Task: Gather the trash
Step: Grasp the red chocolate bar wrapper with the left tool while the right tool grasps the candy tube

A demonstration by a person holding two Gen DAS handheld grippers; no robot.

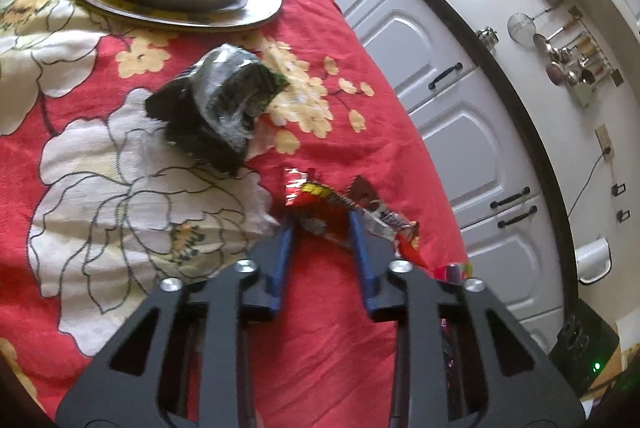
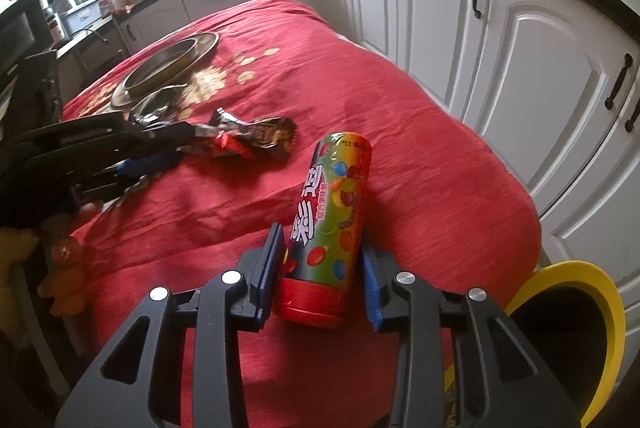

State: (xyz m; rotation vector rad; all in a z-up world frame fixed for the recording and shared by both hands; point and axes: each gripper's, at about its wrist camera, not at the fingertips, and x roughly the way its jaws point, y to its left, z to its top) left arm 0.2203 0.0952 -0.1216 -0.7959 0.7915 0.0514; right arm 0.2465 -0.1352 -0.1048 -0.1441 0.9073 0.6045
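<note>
Right gripper (image 2: 322, 248) clamps the candy tube (image 2: 328, 220), long axis along its fingers; left gripper (image 1: 322, 224) pinches the snack wrapper (image 1: 340, 212) lying crosswise

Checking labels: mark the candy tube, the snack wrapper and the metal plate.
candy tube (image 2: 332, 212), right wrist view, printed side
snack wrapper (image 1: 320, 194), left wrist view, red end
metal plate (image 1: 264, 4), left wrist view, outer rim

— What can't you make out from my left gripper (image 1: 322, 218)?
— Its fingertips cover part of the candy wrapper (image 1: 352, 212), and my frame hides the wrapper's near end.

— And on the right?
— The candy tube (image 2: 328, 224) has its cap end partly behind my fingers. The yellow bin (image 2: 576, 332) is cut off at the edge, its inside dark.
</note>
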